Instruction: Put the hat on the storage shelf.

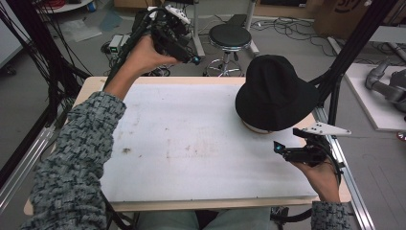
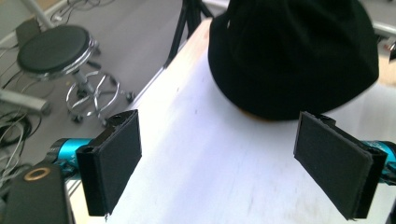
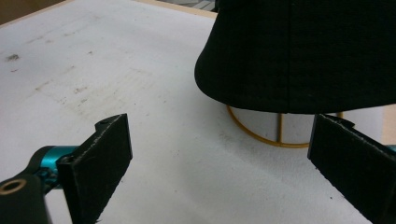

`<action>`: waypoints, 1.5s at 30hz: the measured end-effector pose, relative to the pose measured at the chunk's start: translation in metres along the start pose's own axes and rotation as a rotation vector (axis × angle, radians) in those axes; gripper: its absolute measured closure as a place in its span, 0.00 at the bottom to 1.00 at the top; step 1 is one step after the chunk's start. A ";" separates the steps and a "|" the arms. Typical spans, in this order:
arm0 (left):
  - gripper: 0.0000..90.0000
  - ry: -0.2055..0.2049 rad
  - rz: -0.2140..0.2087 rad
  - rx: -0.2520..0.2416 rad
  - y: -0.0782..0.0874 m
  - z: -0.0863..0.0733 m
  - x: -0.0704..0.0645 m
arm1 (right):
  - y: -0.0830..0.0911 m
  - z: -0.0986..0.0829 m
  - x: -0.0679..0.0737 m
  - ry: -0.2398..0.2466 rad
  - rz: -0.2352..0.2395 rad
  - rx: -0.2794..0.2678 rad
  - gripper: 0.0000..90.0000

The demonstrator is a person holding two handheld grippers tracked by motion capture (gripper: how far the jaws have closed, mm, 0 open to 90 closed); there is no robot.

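Observation:
A black bucket hat [image 1: 274, 92] sits on a stand at the table's right side; a thin gold wire base [image 3: 261, 133] shows under its brim [image 3: 280, 100]. My left gripper [image 1: 184, 50] is held high over the table's far left edge, open and empty, its jaws framing the hat [image 2: 294, 56] from a distance. My right gripper [image 1: 282, 151] hovers low near the right front of the table, just in front of the hat, open with nothing between its pads [image 3: 100, 161].
The white table top [image 1: 191, 139] has a light wooden rim. A black round stool [image 1: 230, 38] stands on the floor behind the table, with cables and boxes around it. Black frame posts [image 1: 342, 62] rise at both sides.

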State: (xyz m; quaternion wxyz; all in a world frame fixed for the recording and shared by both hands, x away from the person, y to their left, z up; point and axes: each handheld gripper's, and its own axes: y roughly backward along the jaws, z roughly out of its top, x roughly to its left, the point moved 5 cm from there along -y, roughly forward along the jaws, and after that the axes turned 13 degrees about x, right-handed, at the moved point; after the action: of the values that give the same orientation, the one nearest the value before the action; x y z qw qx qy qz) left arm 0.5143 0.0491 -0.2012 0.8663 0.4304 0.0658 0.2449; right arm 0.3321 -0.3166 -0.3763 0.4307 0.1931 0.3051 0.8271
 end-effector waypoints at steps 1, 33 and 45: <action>0.17 -0.007 0.007 0.012 0.004 -0.004 -0.002 | -0.001 0.000 0.000 0.008 0.001 0.002 0.07; 0.17 0.180 0.166 -0.114 0.045 -0.236 -0.043 | -0.015 0.002 0.004 0.015 0.020 0.023 0.07; 0.17 0.277 0.205 -0.152 0.017 -0.298 -0.062 | -0.015 0.001 0.004 0.013 0.017 0.029 0.07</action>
State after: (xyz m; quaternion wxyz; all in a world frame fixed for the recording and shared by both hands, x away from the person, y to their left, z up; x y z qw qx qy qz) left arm 0.3570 0.2408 -0.3786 0.8495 0.3306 0.1215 0.3929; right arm 0.3395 -0.3062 -0.3856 0.4186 0.1967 0.3182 0.8275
